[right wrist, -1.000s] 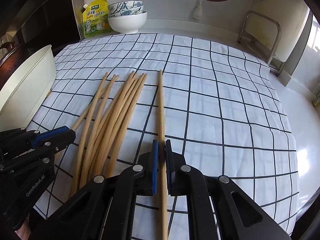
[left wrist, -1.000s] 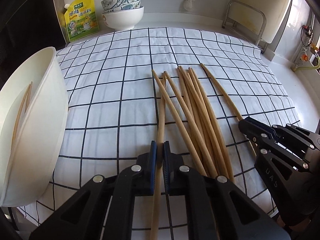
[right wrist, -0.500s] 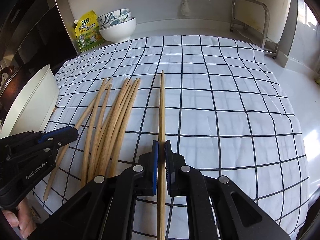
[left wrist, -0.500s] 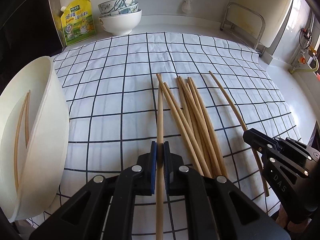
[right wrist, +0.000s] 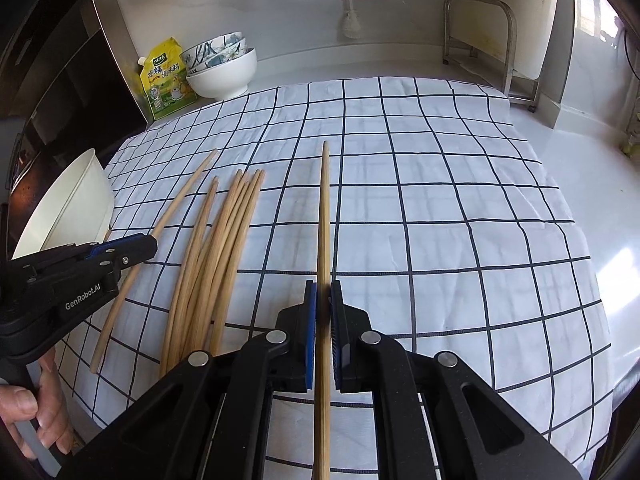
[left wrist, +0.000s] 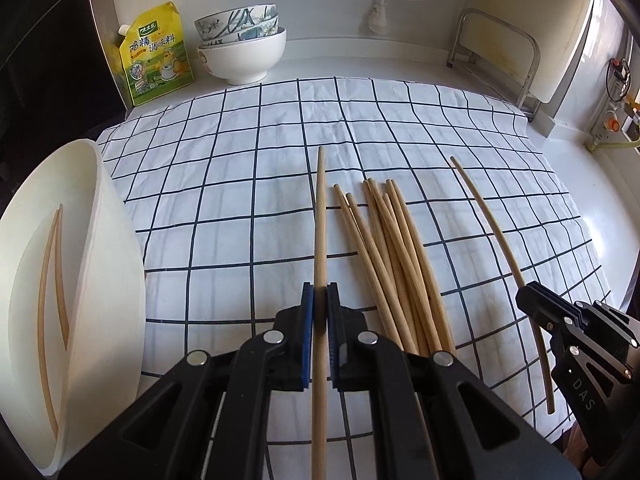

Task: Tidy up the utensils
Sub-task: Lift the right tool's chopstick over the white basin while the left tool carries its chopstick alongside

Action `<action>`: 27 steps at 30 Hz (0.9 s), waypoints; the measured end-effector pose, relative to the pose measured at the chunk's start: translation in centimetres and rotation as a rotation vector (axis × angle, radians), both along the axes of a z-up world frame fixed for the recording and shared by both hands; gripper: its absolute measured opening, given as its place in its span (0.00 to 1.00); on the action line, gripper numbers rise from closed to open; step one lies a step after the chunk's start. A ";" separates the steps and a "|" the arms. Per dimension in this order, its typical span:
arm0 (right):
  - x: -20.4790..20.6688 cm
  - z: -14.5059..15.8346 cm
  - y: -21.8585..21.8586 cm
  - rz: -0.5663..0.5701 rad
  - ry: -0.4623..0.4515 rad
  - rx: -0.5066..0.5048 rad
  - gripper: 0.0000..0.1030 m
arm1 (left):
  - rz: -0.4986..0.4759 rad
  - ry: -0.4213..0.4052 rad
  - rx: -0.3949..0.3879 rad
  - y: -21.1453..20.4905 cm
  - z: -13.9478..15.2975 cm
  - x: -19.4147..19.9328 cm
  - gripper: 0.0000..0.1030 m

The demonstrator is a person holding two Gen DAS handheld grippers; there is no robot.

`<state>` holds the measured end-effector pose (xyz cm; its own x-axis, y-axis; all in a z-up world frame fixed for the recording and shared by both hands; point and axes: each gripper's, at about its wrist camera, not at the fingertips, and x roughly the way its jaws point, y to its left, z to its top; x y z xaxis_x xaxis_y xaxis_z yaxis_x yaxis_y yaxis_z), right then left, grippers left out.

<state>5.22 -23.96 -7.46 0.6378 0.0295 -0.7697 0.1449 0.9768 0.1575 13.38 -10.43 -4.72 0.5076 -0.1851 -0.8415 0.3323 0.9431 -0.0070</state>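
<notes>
My left gripper [left wrist: 320, 296] is shut on one wooden chopstick [left wrist: 320, 224] and holds it above the checked cloth [left wrist: 240, 160]. My right gripper [right wrist: 323, 292] is shut on another chopstick [right wrist: 324, 208], also lifted. Several loose chopsticks [left wrist: 392, 248] lie in a bundle on the cloth between the two grippers; they also show in the right wrist view [right wrist: 216, 248]. A white tub [left wrist: 108, 264] at the left holds two chopsticks [left wrist: 52, 276]. The right gripper shows in the left wrist view [left wrist: 532, 304], the left gripper in the right wrist view [right wrist: 144, 244].
Stacked bowls [left wrist: 244, 48] and a yellow seasoning pouch [left wrist: 156, 56] stand at the back of the counter. A metal rack [left wrist: 496, 52] stands at the back right. The cloth's right edge meets bare white counter [left wrist: 592, 184].
Both grippers have risen and pulled back, each lifting its chopstick clear of the bundle on the cloth. The bundle has stayed put.
</notes>
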 end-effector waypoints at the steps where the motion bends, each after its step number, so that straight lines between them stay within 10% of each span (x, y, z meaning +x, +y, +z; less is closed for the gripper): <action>1: 0.0 0.1 -0.1 -0.001 -0.002 0.001 0.06 | 0.002 -0.004 -0.003 0.1 0.2 0.0 0.07; 27: 0.2 7.0 5.0 0.093 -0.153 0.024 0.06 | 0.012 -0.160 -0.174 6.4 9.8 -5.1 0.07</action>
